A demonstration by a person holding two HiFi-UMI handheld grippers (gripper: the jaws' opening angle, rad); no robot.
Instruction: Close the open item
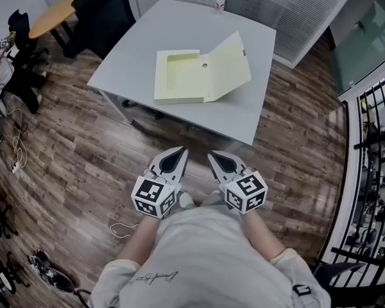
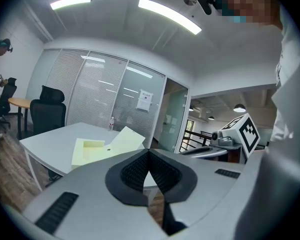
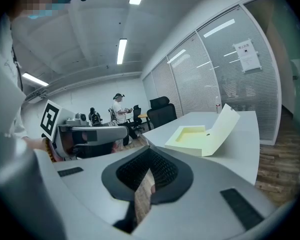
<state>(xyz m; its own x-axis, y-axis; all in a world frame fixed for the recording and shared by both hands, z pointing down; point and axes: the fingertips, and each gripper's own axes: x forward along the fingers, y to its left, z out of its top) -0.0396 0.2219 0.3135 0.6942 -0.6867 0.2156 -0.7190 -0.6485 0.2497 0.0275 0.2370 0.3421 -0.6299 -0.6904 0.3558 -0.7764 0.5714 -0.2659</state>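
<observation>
A pale yellow box file (image 1: 196,76) lies open on the grey table (image 1: 179,24), its lid (image 1: 230,66) standing tilted up on the right side. Both grippers hang close to my body, well short of the table's near edge. My left gripper (image 1: 179,153) is shut with nothing in it, and so is my right gripper (image 1: 213,156). The left gripper view looks past touching jaw tips (image 2: 149,151) to the box file (image 2: 97,151) far off. The right gripper view shows the box file (image 3: 200,136) beyond its shut tips (image 3: 149,150).
A small bottle (image 1: 219,0) stands at the table's far edge. Black office chairs (image 1: 106,15) and an orange round table (image 1: 51,15) are at the back left. A black railing (image 1: 372,140) runs along the right. Cables (image 1: 16,153) lie on the wooden floor at left.
</observation>
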